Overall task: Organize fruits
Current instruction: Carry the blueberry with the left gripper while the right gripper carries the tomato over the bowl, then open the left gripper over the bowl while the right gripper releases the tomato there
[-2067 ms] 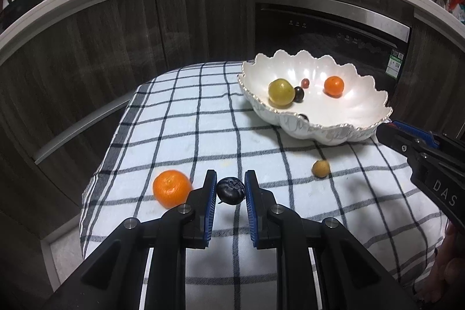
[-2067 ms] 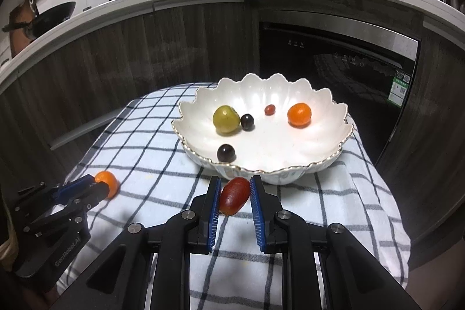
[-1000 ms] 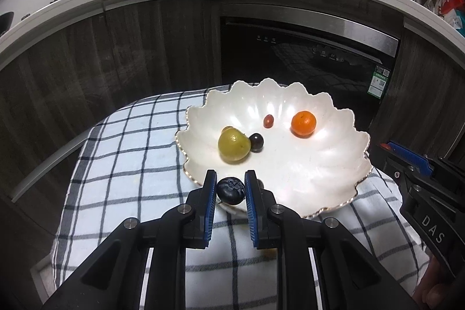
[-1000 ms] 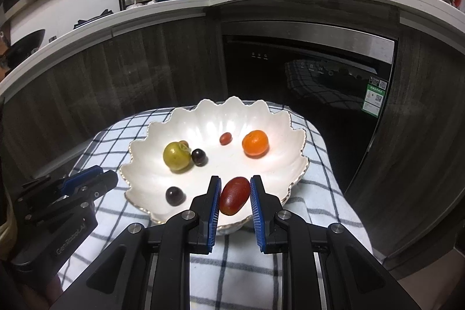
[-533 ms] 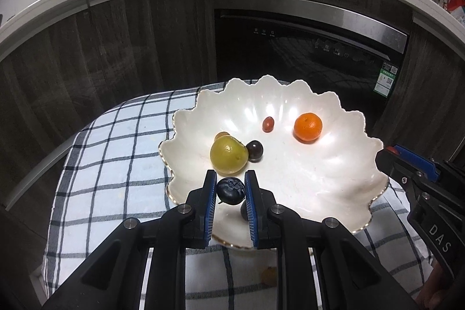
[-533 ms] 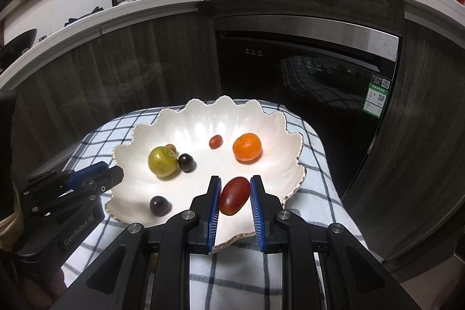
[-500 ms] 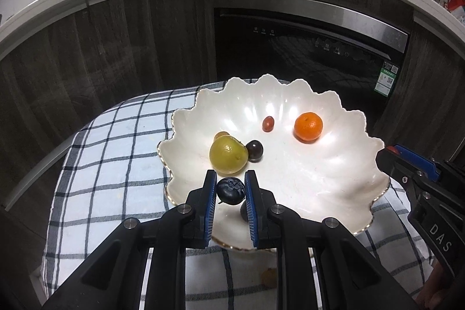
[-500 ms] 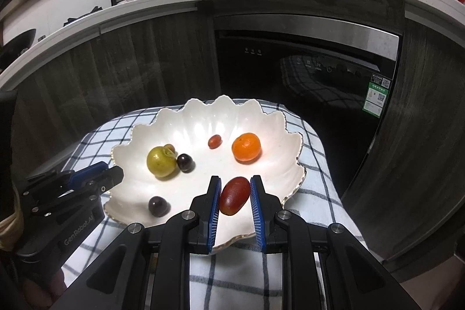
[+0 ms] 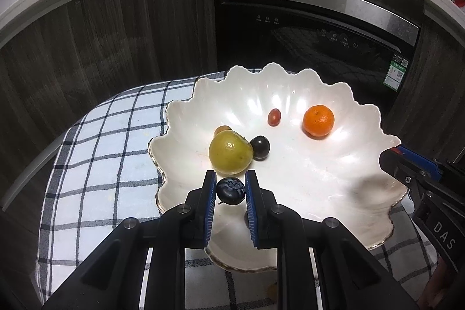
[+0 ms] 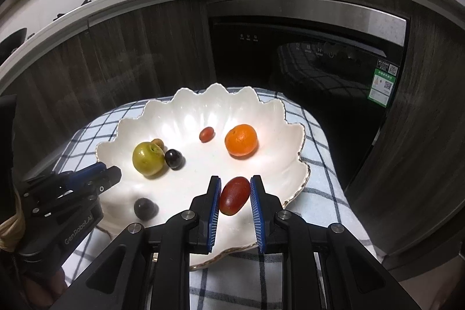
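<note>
Dark blue-black, that little plum, and it's pinched tight between the blue fingers of the left gripper, now hanging over the near-left part of the white scalloped bowl. Two seconds back that same gripper was down over the checked cloth beside a loose orange; a second ago it had only reached the rim, and now it's further in and lower. Same story on the other side: the right gripper has its fingers clamped on an oblong red fruit, carried from outside the front rim to over the bowl's near-right area.

Inside the bowl, from the right wrist view: one yellow-green fruit with a small tan-orange one tucked behind and touching it, and a dark grape right against its other side. One more dark round fruit sits alone near the front, one small red fruit toward the back, one orange to the right of it. Six pieces resting in there, two more held above.

Bowl sits on the cloth-covered tabletop. Behind it, dark wood cabinet fronts and a black oven door.
</note>
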A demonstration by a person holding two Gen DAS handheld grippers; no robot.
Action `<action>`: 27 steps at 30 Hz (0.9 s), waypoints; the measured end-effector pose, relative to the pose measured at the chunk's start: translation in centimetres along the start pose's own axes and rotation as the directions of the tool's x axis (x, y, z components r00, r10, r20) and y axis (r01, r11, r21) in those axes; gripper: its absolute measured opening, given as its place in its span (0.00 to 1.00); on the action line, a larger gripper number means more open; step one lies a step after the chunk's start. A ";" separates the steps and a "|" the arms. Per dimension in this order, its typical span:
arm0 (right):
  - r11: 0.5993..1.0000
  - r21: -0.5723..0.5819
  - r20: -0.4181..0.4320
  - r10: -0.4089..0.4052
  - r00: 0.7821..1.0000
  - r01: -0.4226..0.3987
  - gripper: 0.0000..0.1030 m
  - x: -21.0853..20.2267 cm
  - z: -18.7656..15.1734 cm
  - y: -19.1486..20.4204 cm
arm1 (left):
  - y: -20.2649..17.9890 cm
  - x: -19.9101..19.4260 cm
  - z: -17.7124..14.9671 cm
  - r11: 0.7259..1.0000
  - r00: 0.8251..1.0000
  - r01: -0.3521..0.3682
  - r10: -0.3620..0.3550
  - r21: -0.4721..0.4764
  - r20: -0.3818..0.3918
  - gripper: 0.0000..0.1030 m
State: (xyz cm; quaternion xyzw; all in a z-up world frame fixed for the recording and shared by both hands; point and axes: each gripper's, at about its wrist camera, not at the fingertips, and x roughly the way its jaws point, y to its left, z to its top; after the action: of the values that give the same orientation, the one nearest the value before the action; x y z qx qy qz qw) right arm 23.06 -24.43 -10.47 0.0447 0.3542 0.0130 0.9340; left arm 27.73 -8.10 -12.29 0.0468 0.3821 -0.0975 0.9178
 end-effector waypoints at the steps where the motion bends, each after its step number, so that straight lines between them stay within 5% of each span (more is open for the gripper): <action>1: 1.000 0.006 -0.002 0.004 1.000 -0.004 0.22 0.1 0.0 -0.1 | 0.0 0.1 0.0 1.000 1.000 -0.001 0.001 0.003 -0.002 0.24; 5: 1.000 0.013 -0.010 0.009 1.000 -0.009 0.23 0.3 0.0 -0.2 | 0.0 -0.2 -0.1 1.000 1.000 -0.021 0.021 0.000 0.013 0.50; 9: 1.000 0.016 -0.008 -0.003 1.000 0.003 0.49 0.2 0.0 -0.2 | 0.3 -0.6 0.0 0.999 0.999 -0.035 0.035 -0.001 0.030 0.57; 14: 1.000 0.022 0.011 -0.018 1.000 0.018 0.64 -0.2 0.0 -0.2 | 0.7 -1.3 0.0 0.998 0.997 -0.055 0.055 -0.007 0.053 0.73; 27: 1.000 0.014 0.041 -0.026 0.999 0.026 0.69 -1.8 0.3 0.2 | 1.4 -3.1 0.0 0.997 0.995 -0.073 0.074 -0.023 0.065 0.85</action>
State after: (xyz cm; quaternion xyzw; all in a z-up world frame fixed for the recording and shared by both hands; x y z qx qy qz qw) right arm 21.93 -24.32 -9.01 0.0464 0.3356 -0.0023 0.9409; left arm 25.91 -6.32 -10.07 0.0481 0.3509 -0.0611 0.9332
